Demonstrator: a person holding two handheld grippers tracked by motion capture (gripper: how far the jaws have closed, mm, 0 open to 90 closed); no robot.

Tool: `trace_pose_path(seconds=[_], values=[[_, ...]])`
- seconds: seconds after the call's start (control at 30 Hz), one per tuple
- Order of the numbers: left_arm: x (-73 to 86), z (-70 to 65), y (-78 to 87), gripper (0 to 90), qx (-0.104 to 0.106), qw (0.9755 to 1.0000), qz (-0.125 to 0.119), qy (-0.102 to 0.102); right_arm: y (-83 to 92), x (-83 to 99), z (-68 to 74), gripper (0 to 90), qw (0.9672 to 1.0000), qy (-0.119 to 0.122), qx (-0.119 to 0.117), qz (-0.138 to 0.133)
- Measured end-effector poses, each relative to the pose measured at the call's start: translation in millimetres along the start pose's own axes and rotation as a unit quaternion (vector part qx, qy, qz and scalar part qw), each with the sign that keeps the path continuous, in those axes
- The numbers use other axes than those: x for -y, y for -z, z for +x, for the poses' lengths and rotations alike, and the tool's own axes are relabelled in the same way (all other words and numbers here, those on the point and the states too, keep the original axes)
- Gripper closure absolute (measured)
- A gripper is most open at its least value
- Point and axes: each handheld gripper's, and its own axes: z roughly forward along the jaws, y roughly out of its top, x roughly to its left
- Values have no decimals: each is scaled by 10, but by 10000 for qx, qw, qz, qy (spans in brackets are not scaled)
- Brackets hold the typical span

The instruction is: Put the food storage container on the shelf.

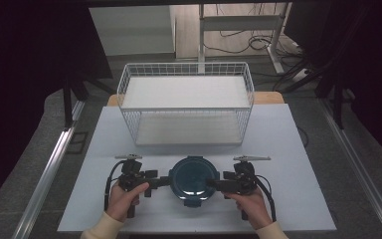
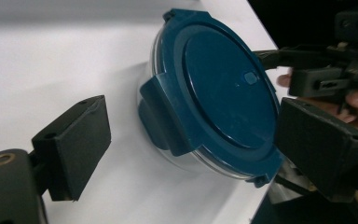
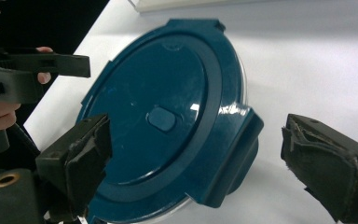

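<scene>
A round clear container with a dark blue clip-on lid (image 1: 194, 180) sits on the white table near the front edge. My left gripper (image 1: 164, 181) points at its left side and my right gripper (image 1: 212, 183) at its right side, each held in a hand. In the left gripper view the container (image 2: 214, 88) lies between my open jaws, with one side latch (image 2: 161, 116) in the gap and the pads (image 2: 74, 142) apart from it. In the right gripper view the lid (image 3: 163, 116) and another latch (image 3: 235, 154) lie between open jaws, whose pads (image 3: 86, 156) look worn.
A white wire basket (image 1: 129, 112) with a white upper shelf stands behind the container at the table's middle. The white table top (image 1: 288, 164) has bare room left and right. Metal rails run along both sides of the table, with cables on the floor beyond.
</scene>
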Motion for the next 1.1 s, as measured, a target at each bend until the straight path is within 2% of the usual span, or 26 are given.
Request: trace_pose_path(seconds=[0.07,0.13,0.4,0.43,0.63,0.67,0.7,0.77,0.83,0.87,0.9,0.97,1.03,1.1], values=[[0,5,-40,110,-41,10000,24,-8,-19,19,-11,84,10000,-88,-34,5],[-2,1,-90,113,78,9999,64,39,-46,33,-21,84,9998,-162,-97,41],[1,32,-264,116,258,9990,268,231,-178,68,-50,85,9986,-412,-273,203],[7,29,-307,115,370,9984,321,293,-190,69,-48,86,9983,-456,-305,217],[24,22,-384,103,380,9975,471,358,-229,84,-44,101,9974,-541,-422,217],[36,68,-398,108,533,9961,414,569,-236,93,-50,106,9969,-601,-442,239],[36,68,-398,119,533,9961,414,569,-236,93,-50,106,9969,-601,-442,239],[50,123,-425,121,673,9933,482,802,-252,110,-61,115,9959,-719,-487,264],[53,124,-448,137,599,9936,532,797,-260,116,-61,130,9959,-739,-447,260],[53,122,-457,154,689,9928,535,817,-264,117,-60,146,9959,-766,-405,251],[52,111,-463,168,679,9929,545,816,-265,119,-60,148,9957,-804,-380,244],[56,86,-463,198,484,9945,524,772,-253,122,-57,170,9955,-847,-354,229],[57,73,-448,228,431,9946,487,810,-223,122,-57,213,9954,-896,-306,146],[56,69,-441,242,413,9941,511,867,-207,124,-77,240,9938,-1051,-329,126]])
